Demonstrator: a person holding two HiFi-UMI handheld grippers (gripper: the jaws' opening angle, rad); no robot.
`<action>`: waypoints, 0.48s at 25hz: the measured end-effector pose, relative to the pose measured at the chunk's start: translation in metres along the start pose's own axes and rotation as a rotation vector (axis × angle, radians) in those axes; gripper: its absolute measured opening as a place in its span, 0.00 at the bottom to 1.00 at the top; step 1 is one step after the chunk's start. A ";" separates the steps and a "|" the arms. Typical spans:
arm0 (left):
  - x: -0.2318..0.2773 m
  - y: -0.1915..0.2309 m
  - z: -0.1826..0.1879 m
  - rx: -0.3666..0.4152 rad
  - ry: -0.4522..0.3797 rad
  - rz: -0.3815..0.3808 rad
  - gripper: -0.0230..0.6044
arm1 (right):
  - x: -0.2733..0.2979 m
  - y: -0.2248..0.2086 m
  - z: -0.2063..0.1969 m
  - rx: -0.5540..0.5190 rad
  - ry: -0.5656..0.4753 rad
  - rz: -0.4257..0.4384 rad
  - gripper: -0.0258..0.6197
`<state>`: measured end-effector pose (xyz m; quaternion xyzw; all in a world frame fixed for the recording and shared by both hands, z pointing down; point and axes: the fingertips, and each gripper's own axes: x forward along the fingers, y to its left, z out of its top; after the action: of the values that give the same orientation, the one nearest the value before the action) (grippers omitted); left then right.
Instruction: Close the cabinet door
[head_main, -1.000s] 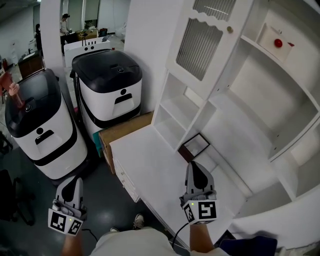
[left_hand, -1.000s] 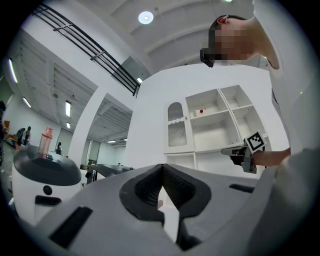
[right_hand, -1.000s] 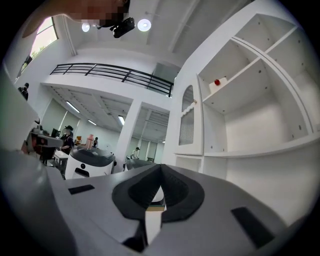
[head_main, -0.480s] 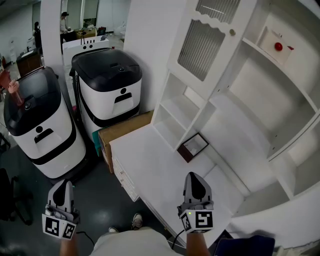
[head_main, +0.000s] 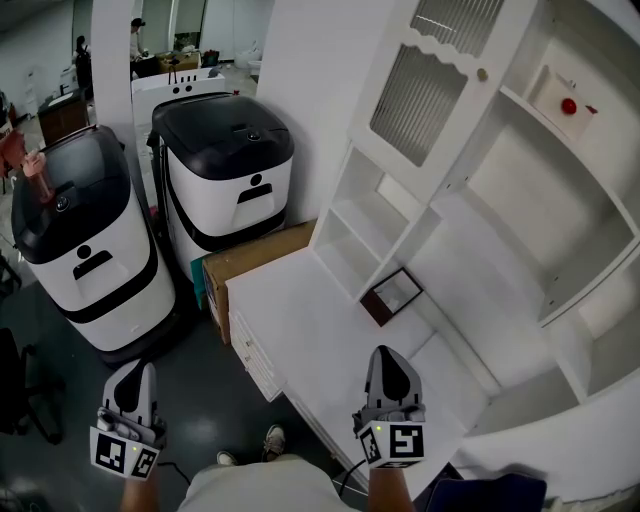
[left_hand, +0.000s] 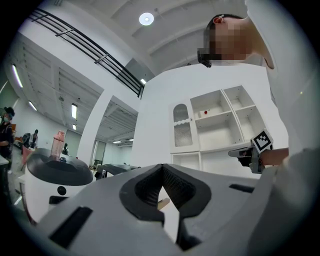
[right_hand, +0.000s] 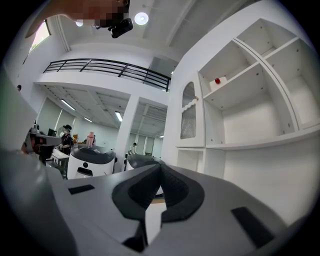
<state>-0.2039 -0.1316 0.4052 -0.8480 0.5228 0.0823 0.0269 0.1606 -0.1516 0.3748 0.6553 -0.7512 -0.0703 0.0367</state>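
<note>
cabinet door (head_main: 428, 100) open, small frame (head_main: 392, 296) on counter (head_main: 290, 330) beneath; left gripper (head_main: 138, 370) and right gripper (head_main: 389, 356) closed, empty

Quick tally coming in. Grippers: two, the left gripper (head_main: 137, 368) and the right gripper (head_main: 388, 355). Black-topped white machines: two, the near machine (head_main: 85, 240) and the far machine (head_main: 230, 170). Pink bottle (head_main: 38, 172): just one. Cardboard box (head_main: 255, 260): one. White cabinet (head_main: 520, 260): one, and one ribbed-glass door (head_main: 425, 100) with one round knob (head_main: 482, 74). Red ball (head_main: 568, 106): a single one. Dark-framed tray (head_main: 392, 296): one. People far back: two, a first person (head_main: 137, 35) and a second person (head_main: 80, 50). Shoe (head_main: 272, 440): only one shows.
</note>
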 end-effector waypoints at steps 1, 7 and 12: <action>-0.001 0.001 0.000 0.000 0.001 -0.001 0.04 | -0.001 0.001 -0.001 0.002 0.003 -0.004 0.04; -0.001 -0.002 -0.002 0.003 0.004 -0.031 0.04 | -0.009 0.004 -0.007 0.005 0.013 -0.033 0.04; -0.004 -0.003 -0.006 -0.006 0.006 -0.042 0.04 | -0.017 0.007 -0.012 0.015 0.021 -0.053 0.04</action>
<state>-0.2022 -0.1272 0.4113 -0.8592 0.5046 0.0808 0.0243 0.1576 -0.1342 0.3882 0.6759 -0.7337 -0.0588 0.0381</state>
